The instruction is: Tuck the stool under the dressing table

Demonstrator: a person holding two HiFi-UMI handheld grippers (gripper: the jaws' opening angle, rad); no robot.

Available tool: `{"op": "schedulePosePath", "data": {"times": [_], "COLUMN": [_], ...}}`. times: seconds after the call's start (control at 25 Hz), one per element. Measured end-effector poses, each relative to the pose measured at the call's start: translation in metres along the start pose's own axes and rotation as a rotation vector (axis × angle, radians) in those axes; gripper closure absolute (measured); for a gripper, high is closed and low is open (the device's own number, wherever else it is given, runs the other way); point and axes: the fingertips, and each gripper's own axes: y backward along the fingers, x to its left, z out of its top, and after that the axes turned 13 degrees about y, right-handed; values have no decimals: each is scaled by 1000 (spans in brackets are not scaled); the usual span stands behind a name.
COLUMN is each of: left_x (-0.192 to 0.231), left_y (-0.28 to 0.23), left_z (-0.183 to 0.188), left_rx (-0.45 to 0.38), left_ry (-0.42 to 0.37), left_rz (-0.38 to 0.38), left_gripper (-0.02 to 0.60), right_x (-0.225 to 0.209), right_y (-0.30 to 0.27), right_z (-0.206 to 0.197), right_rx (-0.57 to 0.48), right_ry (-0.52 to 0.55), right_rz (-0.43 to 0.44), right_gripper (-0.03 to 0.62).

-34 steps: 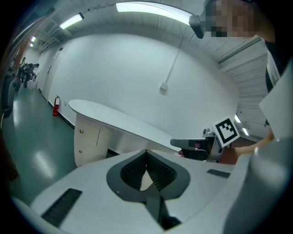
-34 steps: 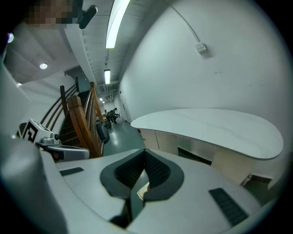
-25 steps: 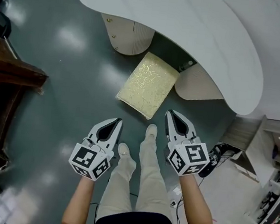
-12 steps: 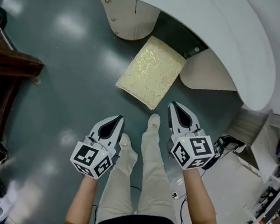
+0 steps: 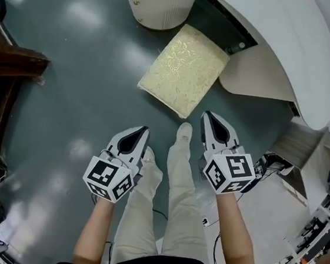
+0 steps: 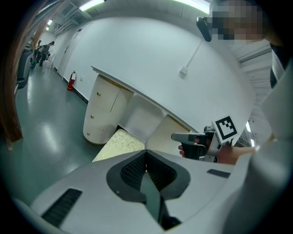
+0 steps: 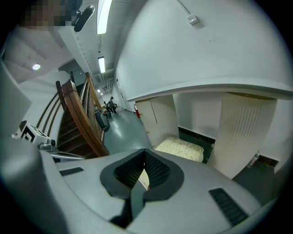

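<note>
While the cushioned stool point(image 5: 184, 68) stands askew on the floor point(image 5: 75, 88), its far end at the knee gap of the dressing table point(image 5: 293, 42), left claw point(image 5: 135, 134) and right claw point(image 5: 210, 120) hover pressed together, empty; pushed crooked, a corner could catch the ribbed pedestal point(image 5: 260, 77).

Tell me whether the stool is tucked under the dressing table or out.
Out: the stool sits on open floor, just its far edge reaching the dressing table.

left gripper point(image 5: 142, 130): fingers together | right gripper point(image 5: 207, 115): fingers together | both held low, side by side
</note>
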Motion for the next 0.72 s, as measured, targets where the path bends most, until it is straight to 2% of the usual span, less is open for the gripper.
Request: {"op": "schedulePosePath", "data": {"times": [0.72], "left_x": [46], "left_y": [-40], "left_z": [-46], "left_rx": [44], "left_ry": [41], "left_rz": [43], "left_gripper": [573], "right_x": [0], "right_y": [-38], "right_z": [-69], "right_rx": [58], "right_ry": [-46], "right_rz": [20], "right_gripper": [585]}}
